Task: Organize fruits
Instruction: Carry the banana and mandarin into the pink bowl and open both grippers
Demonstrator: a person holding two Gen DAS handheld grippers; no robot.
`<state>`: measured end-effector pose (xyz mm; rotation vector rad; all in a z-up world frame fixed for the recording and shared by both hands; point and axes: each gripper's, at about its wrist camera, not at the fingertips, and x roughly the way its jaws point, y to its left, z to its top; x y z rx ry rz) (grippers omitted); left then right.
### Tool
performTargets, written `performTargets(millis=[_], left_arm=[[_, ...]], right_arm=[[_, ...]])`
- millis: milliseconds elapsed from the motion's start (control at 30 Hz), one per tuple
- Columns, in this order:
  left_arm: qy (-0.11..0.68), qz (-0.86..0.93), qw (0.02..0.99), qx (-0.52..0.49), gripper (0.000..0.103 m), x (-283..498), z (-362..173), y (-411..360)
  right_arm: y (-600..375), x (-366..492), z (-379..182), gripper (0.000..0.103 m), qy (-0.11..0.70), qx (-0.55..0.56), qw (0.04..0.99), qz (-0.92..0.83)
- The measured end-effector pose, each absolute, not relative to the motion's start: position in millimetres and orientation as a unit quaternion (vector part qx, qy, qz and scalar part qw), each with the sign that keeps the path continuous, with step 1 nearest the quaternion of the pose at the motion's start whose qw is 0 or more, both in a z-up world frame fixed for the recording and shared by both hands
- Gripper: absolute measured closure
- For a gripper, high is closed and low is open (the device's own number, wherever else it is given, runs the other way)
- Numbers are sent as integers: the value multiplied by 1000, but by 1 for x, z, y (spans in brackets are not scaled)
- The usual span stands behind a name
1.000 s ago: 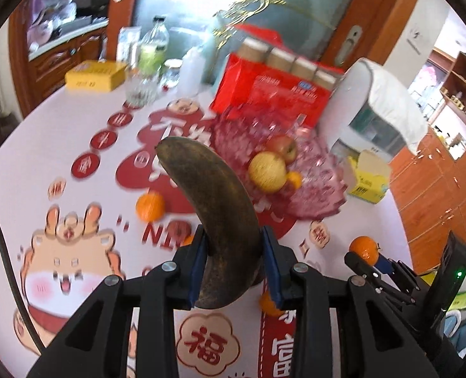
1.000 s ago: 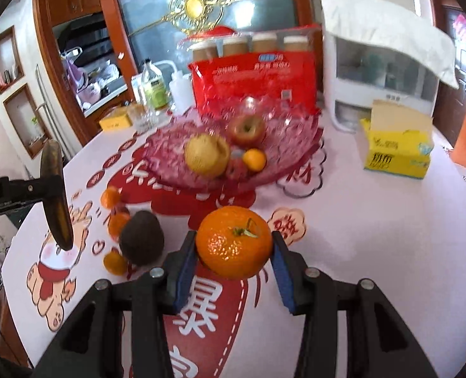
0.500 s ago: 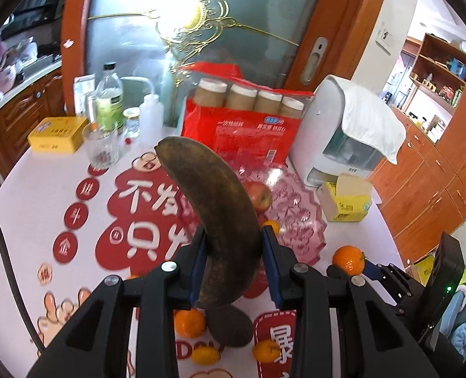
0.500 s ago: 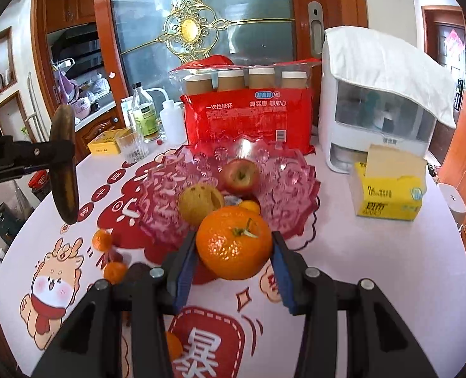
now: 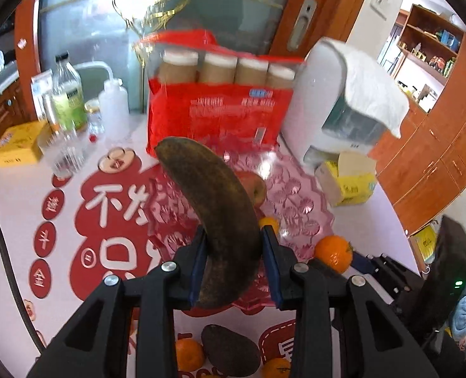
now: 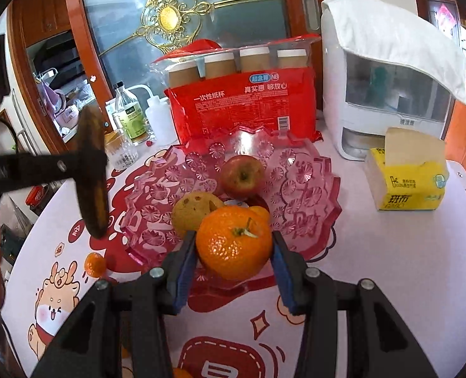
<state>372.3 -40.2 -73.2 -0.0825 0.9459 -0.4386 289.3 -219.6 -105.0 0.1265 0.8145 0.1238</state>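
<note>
Gripping a browned banana between its blue pads, the left gripper has drawn closer to the pink glass bowl than a second ago, so the bowl's near rim now lies right under its fingers. To its right, the right gripper pinches one orange at the bowl's near edge (nearer than before). Ahead of it the bowl holds one apple, one pear and one small mandarin; one loose mandarin lies left of its fingers.
</note>
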Motion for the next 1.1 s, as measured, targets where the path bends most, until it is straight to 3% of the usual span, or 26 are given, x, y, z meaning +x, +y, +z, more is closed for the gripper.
performTargets(millis=[500, 733, 900, 1100], left_arm=[[474, -206, 855, -43, 67, 386, -103, -53], [472, -185, 860, -59, 41, 380, -89, -36], [472, -175, 862, -54, 32, 370, -76, -24], [469, -169, 866, -40, 30, 344, -60, -5]], right_arm=[[-216, 309, -127, 57, 441, 46, 895, 49], [-213, 307, -122, 45, 437, 49, 896, 52], [-212, 300, -112, 45, 435, 60, 897, 50], [-210, 281, -97, 45, 432, 76, 897, 47]])
